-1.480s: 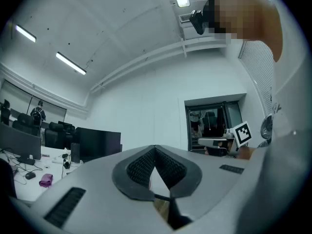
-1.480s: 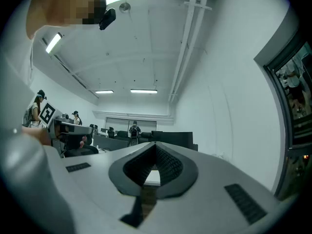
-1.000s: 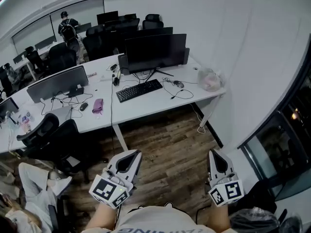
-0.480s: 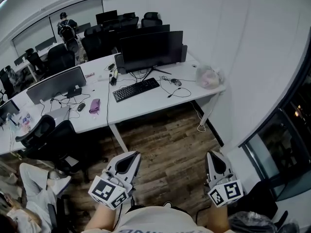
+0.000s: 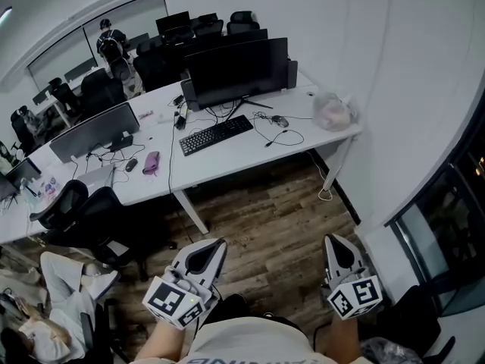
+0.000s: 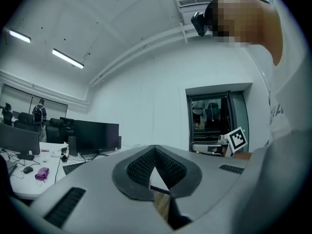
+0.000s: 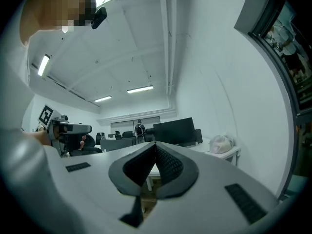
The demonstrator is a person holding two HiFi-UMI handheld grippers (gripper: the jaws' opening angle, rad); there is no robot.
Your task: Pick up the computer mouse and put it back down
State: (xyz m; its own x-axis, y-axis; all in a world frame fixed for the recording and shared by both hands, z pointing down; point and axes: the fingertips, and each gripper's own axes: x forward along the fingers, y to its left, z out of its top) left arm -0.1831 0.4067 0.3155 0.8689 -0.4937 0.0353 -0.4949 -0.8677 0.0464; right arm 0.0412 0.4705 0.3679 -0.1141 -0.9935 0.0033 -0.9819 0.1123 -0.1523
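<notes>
We hold our left claw (image 5: 218,243) and right claw (image 5: 330,240) closed and empty over the wood floor (image 5: 265,211), well short of the keyboard (image 5: 216,135) on the white desk (image 5: 250,158), with the mouse (image 5: 282,120) just right of that keyboard and a monitor (image 5: 235,70) behind it.

The floor (image 5: 265,218) is matt brown wood planks, the desk (image 5: 235,160) smooth and white. The left gripper (image 6: 155,146) is matt grey plastic with ribbed black pads (image 6: 139,168).
</notes>
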